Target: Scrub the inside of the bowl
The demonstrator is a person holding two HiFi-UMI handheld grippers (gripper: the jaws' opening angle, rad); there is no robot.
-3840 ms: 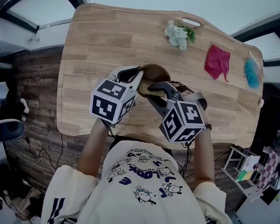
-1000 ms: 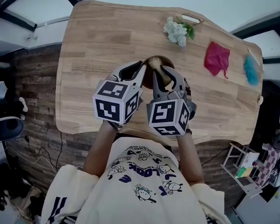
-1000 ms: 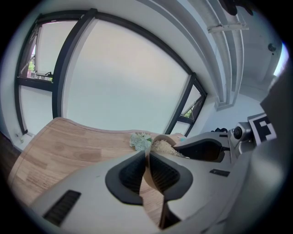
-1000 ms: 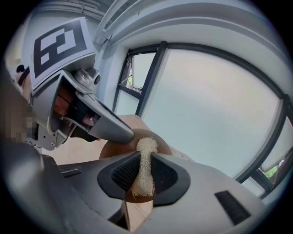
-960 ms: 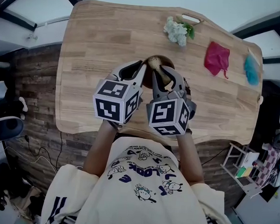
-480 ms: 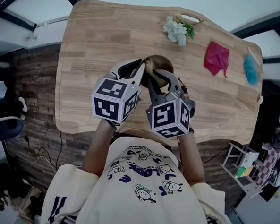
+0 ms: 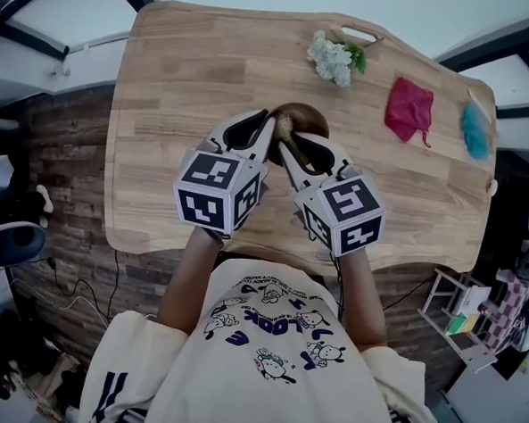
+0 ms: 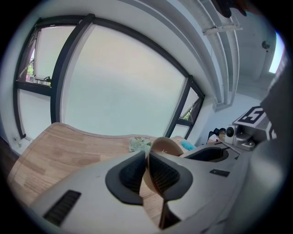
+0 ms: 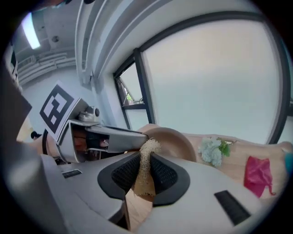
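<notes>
A brown bowl is near the middle of the wooden table, tipped up on its side. My left gripper is shut on the bowl's near rim, and the thin brown wall shows pinched between its pads. My right gripper is shut on a tan loofah scrubber. The scrubber's frayed tip reaches the bowl's inside at its left part. The two grippers stand side by side, nearly touching, just in front of the bowl.
A small bunch of white flowers lies beyond the bowl. A red cloth and a blue cloth lie at the far right. The table's near edge runs just under my hands.
My right gripper has swung its rear end rightwards and turned, drawing the scrubber a little across the bowl's inside. The left gripper has kept its hold on the rim.
</notes>
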